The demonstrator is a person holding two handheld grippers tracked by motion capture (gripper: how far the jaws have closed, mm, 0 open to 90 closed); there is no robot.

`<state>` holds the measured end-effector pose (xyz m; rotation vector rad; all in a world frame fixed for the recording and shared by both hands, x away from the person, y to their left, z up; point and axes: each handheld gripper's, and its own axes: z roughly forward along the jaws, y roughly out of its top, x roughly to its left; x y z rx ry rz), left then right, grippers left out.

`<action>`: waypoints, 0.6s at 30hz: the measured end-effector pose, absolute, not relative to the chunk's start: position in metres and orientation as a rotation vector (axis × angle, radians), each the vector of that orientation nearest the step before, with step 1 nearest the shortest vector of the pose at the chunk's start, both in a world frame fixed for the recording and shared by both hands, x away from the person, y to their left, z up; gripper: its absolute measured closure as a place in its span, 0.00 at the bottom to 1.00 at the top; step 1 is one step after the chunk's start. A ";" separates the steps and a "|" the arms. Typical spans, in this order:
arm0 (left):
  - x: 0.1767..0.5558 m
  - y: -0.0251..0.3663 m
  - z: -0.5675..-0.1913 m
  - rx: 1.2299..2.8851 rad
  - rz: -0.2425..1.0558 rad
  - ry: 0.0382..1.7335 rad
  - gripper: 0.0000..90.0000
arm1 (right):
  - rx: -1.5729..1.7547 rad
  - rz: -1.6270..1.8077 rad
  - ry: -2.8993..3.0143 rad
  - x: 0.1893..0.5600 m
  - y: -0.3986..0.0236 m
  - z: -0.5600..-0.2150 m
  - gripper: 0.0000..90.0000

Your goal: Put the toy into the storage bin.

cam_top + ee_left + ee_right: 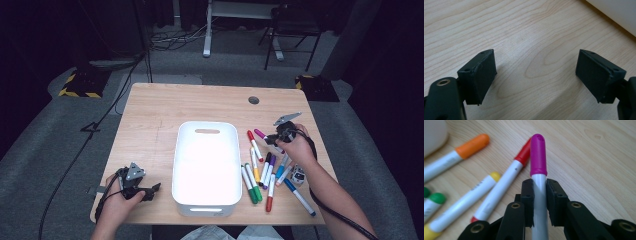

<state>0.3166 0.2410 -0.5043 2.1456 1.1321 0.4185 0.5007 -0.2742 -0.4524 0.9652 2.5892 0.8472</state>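
A pale wooden desk (pixel 165 107) with a fine grain stands on grey carpet in a dim room. Beyond its far edge are the legs of a white frame and a dark folding chair (pixel 292 30), and black cables trail over the floor to the left. A small round grommet (pixel 254 100) is set into the desk near its far right corner.

A white plastic bin (pixel 206 131) sits in the middle of the desk, its long side running away from the person. Just right of it lies a loose scatter of markers (pixel 260 175) with white barrels and coloured caps, in green, yellow, red, purple and blue, most lying roughly along the bin's length.

The right gripper (pixel 539 202) is over the far end of that scatter, and its jaws are clenched on the barrel of a pink-capped marker (pixel 538 157). The pads press the white barrel from both sides just below the cap. The marker's long axis runs straight along the jaws, with the cap end pointing out past their tips. Seen from above, it lies near the desk's right side, the cap pointing towards the bin's far corner. A red marker (pixel 510 175) and an orange marker (pixel 461 151) lie on the desk beside it.

The left gripper (pixel 536 75) rests near the desk's front left corner, its jaws released and wide apart over bare wood.
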 end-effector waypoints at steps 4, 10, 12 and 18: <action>0.317 0.241 -0.504 2.147 0.419 1.131 0.19 | 0.953 0.884 2.590 0.492 -0.274 -0.440 0.86; 0.317 0.241 -0.504 2.147 0.419 1.130 0.19 | 0.896 1.007 2.574 0.464 -0.265 -0.408 0.86; 0.317 0.241 -0.504 2.147 0.418 1.130 0.19 | 0.883 1.050 2.569 0.457 -0.263 -0.398 0.86; 0.317 0.241 -0.504 2.147 0.419 1.130 0.19 | 0.860 1.114 2.563 0.439 -0.256 -0.376 0.86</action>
